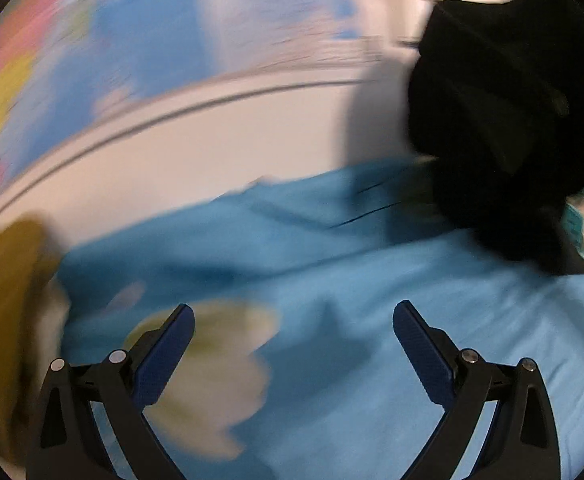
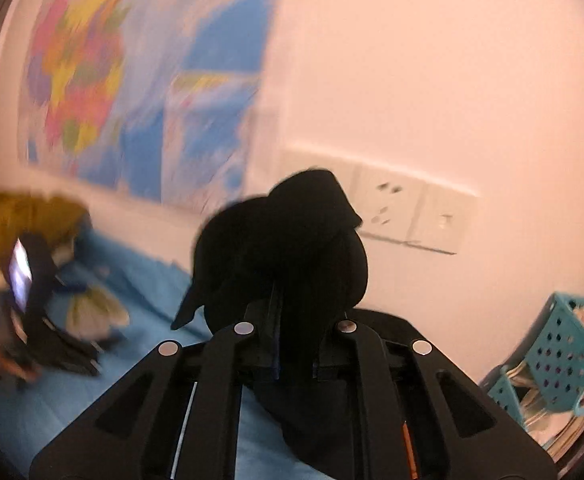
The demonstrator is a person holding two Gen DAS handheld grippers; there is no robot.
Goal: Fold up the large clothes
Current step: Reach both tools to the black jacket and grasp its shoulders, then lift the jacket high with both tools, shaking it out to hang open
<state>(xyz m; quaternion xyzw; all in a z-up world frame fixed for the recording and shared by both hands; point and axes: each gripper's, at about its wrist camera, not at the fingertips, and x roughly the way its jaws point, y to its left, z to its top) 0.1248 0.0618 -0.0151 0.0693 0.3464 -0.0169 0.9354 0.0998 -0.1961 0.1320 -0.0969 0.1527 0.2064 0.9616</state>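
The left gripper (image 1: 294,320) hovers low over the blue sheet (image 1: 432,340), jaws wide apart and holding nothing. The right gripper (image 2: 294,320) is clamped on the black garment (image 2: 287,248), bunched up near the wall (image 2: 452,80), right of the map (image 2: 131,80).

A colourful wall map (image 2: 139,80) is seen blurred at upper left. Wall sockets (image 2: 408,210) are set mid-frame, and a teal perforated basket (image 2: 560,352) is placed lower right on the blue sheet (image 1: 412,340).
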